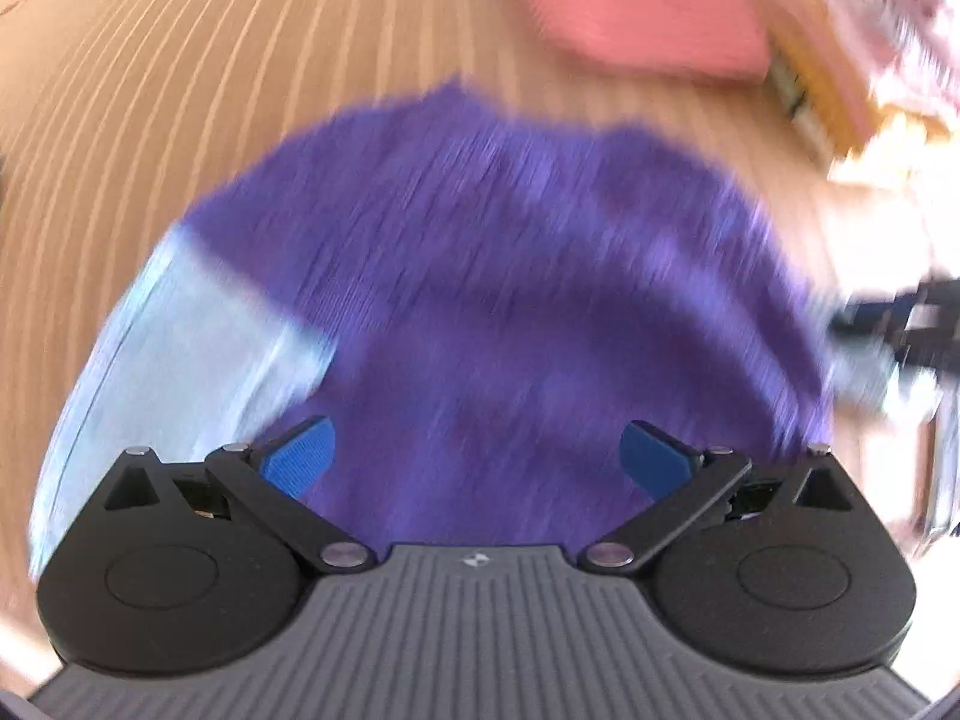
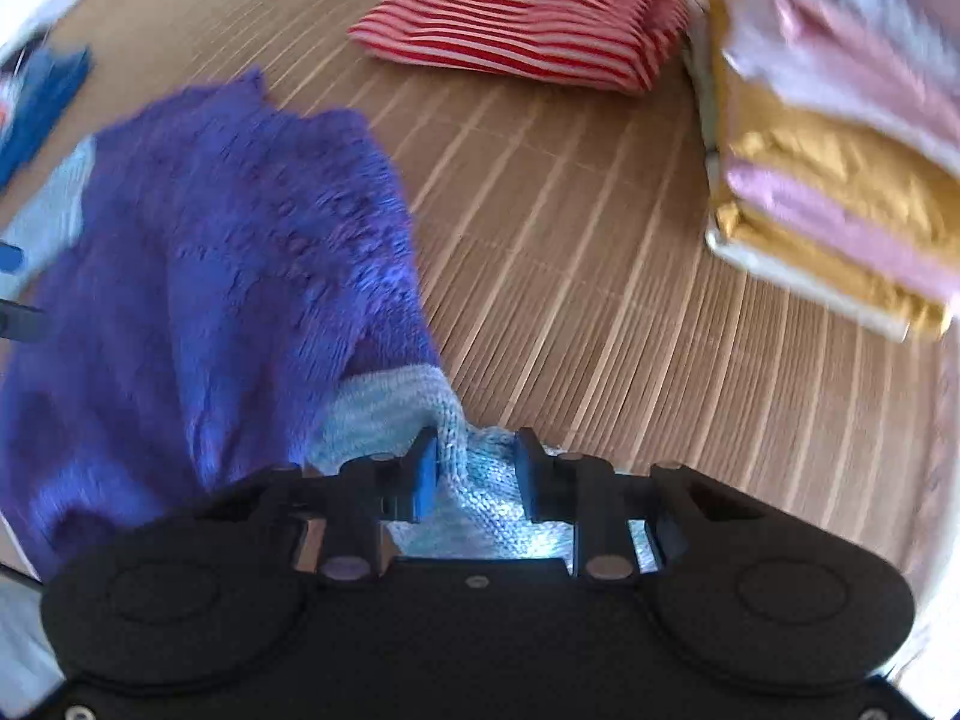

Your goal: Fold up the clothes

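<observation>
Purple knit sweater (image 2: 198, 276) lies rumpled on the slatted mat (image 2: 600, 276), well left of the folded stack (image 2: 840, 192). Right gripper (image 2: 474, 474) narrowly parted, pale blue cuff (image 2: 474, 480) between its pads. Left gripper (image 1: 477, 456) wide open, empty. Judged soft, floppy; best taken at cuffs or hem

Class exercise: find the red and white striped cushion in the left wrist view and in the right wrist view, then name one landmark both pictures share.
Left wrist view: red and white striped cushion at top, right of centre, blurred into pink.
Right wrist view: the cushion at top centre, stripes sharp.
Shared landmark: the purple knitted garment, on the slatted mat.
</observation>
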A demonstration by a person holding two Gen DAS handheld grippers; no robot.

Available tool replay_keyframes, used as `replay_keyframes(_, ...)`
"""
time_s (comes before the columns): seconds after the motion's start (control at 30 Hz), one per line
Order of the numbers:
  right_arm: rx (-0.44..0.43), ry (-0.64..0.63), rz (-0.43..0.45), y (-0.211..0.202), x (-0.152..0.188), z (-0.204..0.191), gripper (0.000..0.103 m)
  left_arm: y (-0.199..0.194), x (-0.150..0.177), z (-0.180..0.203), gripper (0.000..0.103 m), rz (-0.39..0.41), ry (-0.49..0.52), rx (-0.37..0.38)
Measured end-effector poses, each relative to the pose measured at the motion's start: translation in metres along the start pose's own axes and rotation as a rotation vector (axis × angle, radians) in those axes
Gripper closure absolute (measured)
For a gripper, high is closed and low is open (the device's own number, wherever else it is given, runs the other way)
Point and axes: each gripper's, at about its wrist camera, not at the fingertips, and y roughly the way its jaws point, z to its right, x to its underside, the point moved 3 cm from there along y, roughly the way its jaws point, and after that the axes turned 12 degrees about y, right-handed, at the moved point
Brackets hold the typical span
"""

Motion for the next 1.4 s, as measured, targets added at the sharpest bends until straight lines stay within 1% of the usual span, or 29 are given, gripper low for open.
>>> replay_keyframes(0.03, -0.006, 0.033, 0.019, -0.005, -0.002, 0.002, 0.067, 0.001, -0.019, -0.001, 0.000, 0.026, 0.014, 0.007)
replay_keyframes(0.1, 0.010, 0.074, 0.063, -0.021, 0.000, 0.008, 0.050, 0.020, -0.061, 0.019, 0.000, 0.053, 0.055, 0.023)
replay_keyframes(0.17, 0.053, 0.102, 0.092, -0.036, 0.004, 0.020, 0.046, 0.045, -0.087, 0.035, 0.000, 0.067, 0.101, 0.034)
replay_keyframes(0.23, 0.125, 0.104, 0.059, -0.041, 0.011, 0.039, 0.046, 0.066, -0.106, 0.050, 0.000, 0.077, 0.147, 0.039)
replay_keyframes(0.27, 0.145, 0.092, 0.034, -0.042, 0.015, 0.047, 0.046, 0.074, -0.111, 0.055, 0.000, 0.072, 0.177, 0.027)
replay_keyframes(0.3, 0.144, 0.063, 0.011, -0.042, 0.020, 0.053, 0.046, 0.084, -0.114, 0.059, 0.000, 0.067, 0.214, -0.004)
replay_keyframes(0.37, 0.119, -0.016, -0.029, -0.043, 0.031, 0.058, 0.046, 0.103, -0.115, 0.062, 0.000, 0.046, 0.288, -0.101)
replay_keyframes(0.4, 0.118, -0.072, -0.048, -0.042, 0.036, 0.058, 0.044, 0.108, -0.114, 0.060, 0.000, 0.051, 0.313, -0.121)
replay_keyframes(0.47, 0.177, -0.165, -0.072, -0.038, 0.043, 0.059, 0.043, 0.108, -0.111, 0.054, 0.000, 0.082, 0.330, -0.126)
replay_keyframes(0.5, 0.204, -0.194, -0.077, -0.037, 0.046, 0.061, 0.043, 0.106, -0.110, 0.052, 0.000, 0.090, 0.334, -0.146)
replay_keyframes(0.53, 0.218, -0.199, -0.076, -0.036, 0.047, 0.065, 0.043, 0.105, -0.109, 0.049, 0.000, 0.095, 0.336, -0.167)
replay_keyframes(0.57, 0.208, -0.175, -0.073, -0.036, 0.046, 0.069, 0.043, 0.104, -0.107, 0.044, 0.000, 0.099, 0.325, -0.177)
replay_keyframes(0.67, 0.125, -0.083, -0.059, -0.035, 0.040, 0.075, 0.043, 0.099, -0.102, 0.028, 0.000, 0.113, 0.271, -0.193)
replay_keyframes(0.7, 0.091, -0.070, -0.053, -0.033, 0.038, 0.073, 0.043, 0.097, -0.100, 0.024, 0.000, 0.115, 0.261, -0.204)
replay_keyframes(0.73, 0.076, -0.085, -0.053, -0.028, 0.038, 0.069, 0.043, 0.096, -0.099, 0.022, 0.000, 0.116, 0.254, -0.215)
replay_keyframes(0.8, 0.063, -0.133, -0.060, -0.017, 0.037, 0.059, 0.047, 0.095, -0.099, 0.018, 0.000, 0.121, 0.223, -0.223)
replay_keyframes(0.87, 0.092, -0.216, -0.074, -0.006, 0.039, 0.050, 0.047, 0.096, -0.099, 0.015, 0.000, 0.122, 0.197, -0.226)
replay_keyframes(0.93, 0.120, -0.299, -0.064, -0.002, 0.043, 0.042, 0.049, 0.097, -0.099, 0.014, 0.000, 0.125, 0.190, -0.241)
replay_keyframes(0.97, 0.121, -0.338, -0.067, -0.002, 0.045, 0.038, 0.061, 0.099, -0.099, 0.013, 0.000, 0.130, 0.180, -0.250)
replay_keyframes(1.0, 0.109, -0.362, -0.086, -0.003, 0.045, 0.037, 0.087, 0.100, -0.098, 0.010, 0.000, 0.132, 0.165, -0.253)
replay_keyframes(1.03, 0.088, -0.349, -0.113, -0.006, 0.041, 0.038, 0.089, 0.098, -0.096, 0.007, 0.000, 0.132, 0.152, -0.259)
replay_keyframes(1.1, 0.043, -0.295, -0.172, -0.015, 0.029, 0.045, 0.091, 0.096, -0.093, 0.001, 0.000, 0.131, 0.137, -0.267)
replay_keyframes(1.17, -0.013, -0.139, -0.152, -0.036, 0.009, 0.063, 0.091, 0.096, -0.093, -0.003, 0.000, 0.131, 0.136, -0.262)
replay_keyframes(1.23, -0.102, 0.100, -0.106, -0.058, -0.014, 0.094, 0.091, 0.097, -0.092, -0.002, 0.000, 0.135, 0.152, -0.267)
replay_keyframes(1.27, -0.106, 0.178, -0.072, -0.067, -0.023, 0.107, 0.092, 0.096, -0.092, -0.002, 0.000, 0.139, 0.164, -0.272)
replay_keyframes(1.3, -0.041, 0.195, -0.021, -0.074, -0.032, 0.119, 0.095, 0.097, -0.092, -0.002, 0.000, 0.141, 0.160, -0.272)
replay_keyframes(1.33, 0.079, 0.166, 0.035, -0.080, -0.037, 0.127, 0.095, 0.098, -0.092, -0.003, 0.000, 0.142, 0.149, -0.271)
replay_keyframes(1.37, 0.157, 0.141, 0.059, -0.084, -0.039, 0.131, 0.094, 0.098, -0.092, -0.003, 0.000, 0.143, 0.143, -0.270)
replay_keyframes(1.4, 0.147, 0.151, 0.047, -0.085, -0.041, 0.137, 0.093, 0.099, -0.092, -0.003, 0.000, 0.142, 0.140, -0.270)
